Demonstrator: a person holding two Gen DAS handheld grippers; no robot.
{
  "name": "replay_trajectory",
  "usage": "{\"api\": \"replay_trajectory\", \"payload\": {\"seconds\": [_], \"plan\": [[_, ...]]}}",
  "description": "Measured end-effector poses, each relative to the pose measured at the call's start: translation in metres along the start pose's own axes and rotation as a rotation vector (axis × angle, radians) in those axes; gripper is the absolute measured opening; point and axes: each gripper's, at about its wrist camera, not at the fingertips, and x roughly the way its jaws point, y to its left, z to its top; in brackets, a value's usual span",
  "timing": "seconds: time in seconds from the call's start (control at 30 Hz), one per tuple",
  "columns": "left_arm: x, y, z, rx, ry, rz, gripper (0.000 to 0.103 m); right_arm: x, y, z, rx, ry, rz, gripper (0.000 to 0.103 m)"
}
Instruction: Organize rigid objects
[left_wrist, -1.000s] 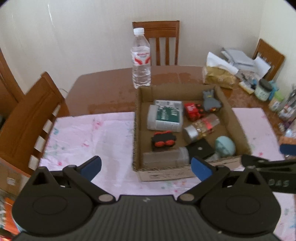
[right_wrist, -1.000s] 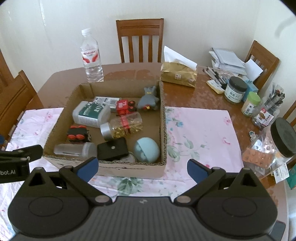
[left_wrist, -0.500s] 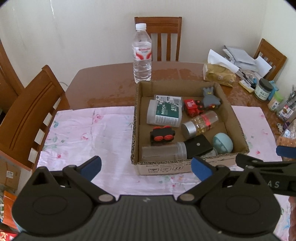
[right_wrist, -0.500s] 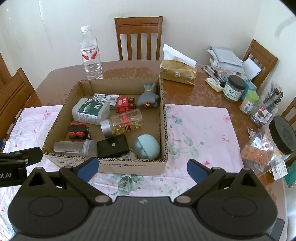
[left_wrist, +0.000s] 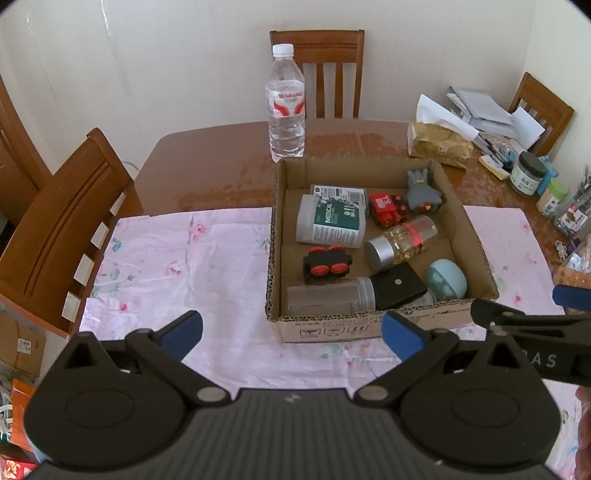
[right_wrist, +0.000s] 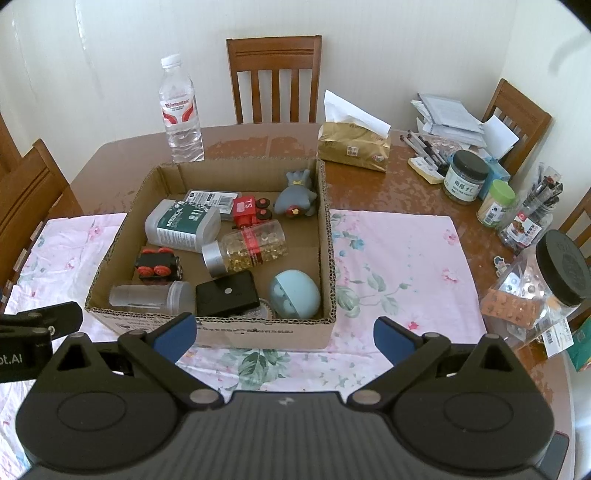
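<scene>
A shallow cardboard box (left_wrist: 373, 326) (right_wrist: 255, 332) sits on a pink floral cloth (left_wrist: 184, 266). It holds a white medical bottle (right_wrist: 181, 224), a pill bottle of gold capsules (right_wrist: 245, 246), a red toy train (right_wrist: 249, 210), a grey figurine (right_wrist: 295, 195), a black toy car (right_wrist: 159, 265), a clear tube (right_wrist: 153, 295), a black case (right_wrist: 226, 296) and a teal egg (right_wrist: 293, 298). My left gripper (left_wrist: 291, 334) is open and empty, in front of the box's near left. My right gripper (right_wrist: 284, 334) is open and empty, in front of the box's near wall.
A water bottle (right_wrist: 181, 114) stands behind the box. A gold tissue pack (right_wrist: 352, 147), jars (right_wrist: 465, 177), pens and papers crowd the table's right side. A black-lidded jar (right_wrist: 561, 273) lies at the right edge. Wooden chairs (left_wrist: 62, 221) surround the table.
Both grippers have pulled back and risen from the box, so it looks smaller and farther away. Both stay open and empty. Nothing in the box moved.
</scene>
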Motion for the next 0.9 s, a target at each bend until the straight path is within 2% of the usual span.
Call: {"api": "replay_trajectory", "payload": {"seconds": [0.9], "plan": [[-0.0058,-0.0048,-0.0044,0.001,0.011,0.004,0.102,-0.0073,-0.0026,-0.0058,0.006,-0.004,-0.009,0.103]]}}
